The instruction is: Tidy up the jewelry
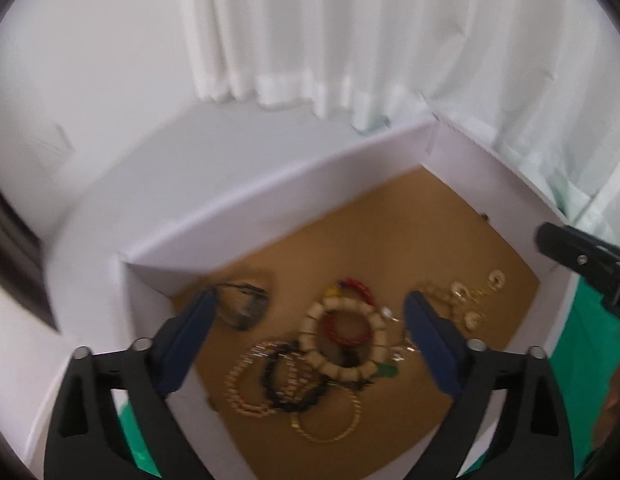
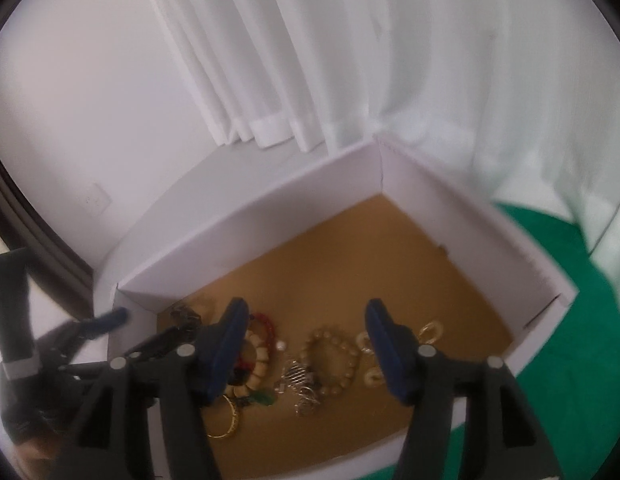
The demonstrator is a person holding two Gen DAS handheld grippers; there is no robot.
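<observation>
A white box (image 1: 270, 200) with a brown floor holds a heap of jewelry. In the left wrist view I see a cream beaded bracelet (image 1: 344, 334) around a red one (image 1: 348, 330), a black bead bracelet (image 1: 290, 380), gold chain bracelets (image 1: 250, 384), a gold bangle (image 1: 330, 420) and gold earrings (image 1: 462, 296). My left gripper (image 1: 310, 312) is open above the heap, empty. My right gripper (image 2: 306, 320) is open and empty above a tan bead bracelet (image 2: 334, 360) and silver chain (image 2: 300, 384) in the same box (image 2: 250, 232).
A green cloth (image 2: 570, 320) lies under the box. White curtains (image 1: 310, 40) hang behind. A dark frame (image 1: 14, 248) stands at the left. The right gripper's tip (image 1: 582, 256) shows at the right edge of the left wrist view.
</observation>
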